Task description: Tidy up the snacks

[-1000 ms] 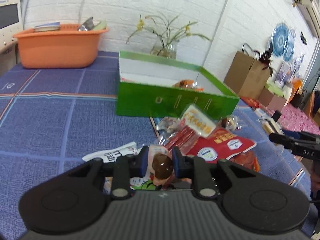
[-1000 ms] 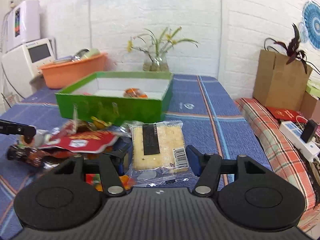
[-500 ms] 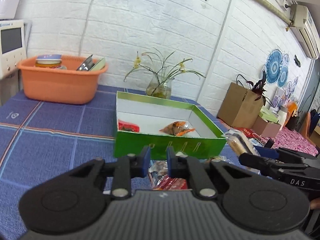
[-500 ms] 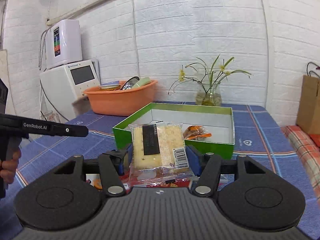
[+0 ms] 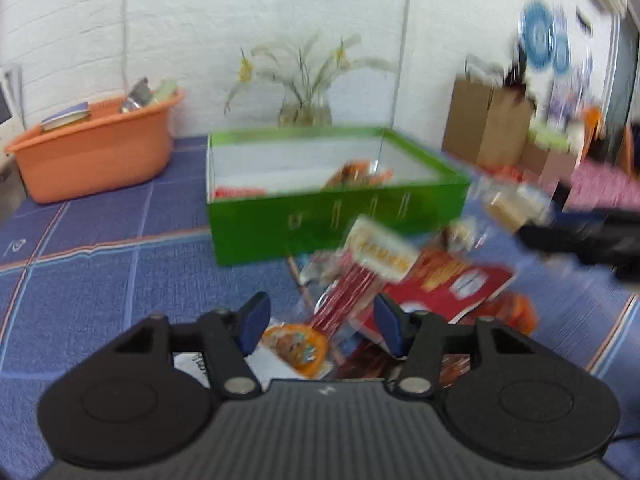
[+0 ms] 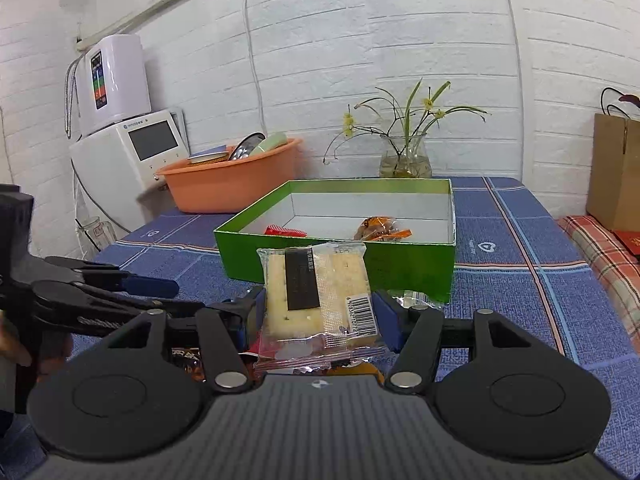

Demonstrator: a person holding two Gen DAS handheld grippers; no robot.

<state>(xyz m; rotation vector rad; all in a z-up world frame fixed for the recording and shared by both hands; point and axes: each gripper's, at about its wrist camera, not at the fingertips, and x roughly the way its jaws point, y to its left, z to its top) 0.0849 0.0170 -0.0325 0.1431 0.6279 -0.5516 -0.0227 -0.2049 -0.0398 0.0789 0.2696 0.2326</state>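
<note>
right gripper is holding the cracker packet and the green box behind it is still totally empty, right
Not quite. The right gripper does hold the cracker packet, but the green box is not empty: the right wrist view shows a red packet and an orange snack packet already inside.

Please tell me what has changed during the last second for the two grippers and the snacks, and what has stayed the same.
The left gripper let go of the brown snack it pinched a second ago, and a red packet has appeared in the green box; now it hangs open over the snack pile. The right gripper lifted the cracker packet off the table and still clamps it. The box and orange basin stayed put.
</note>
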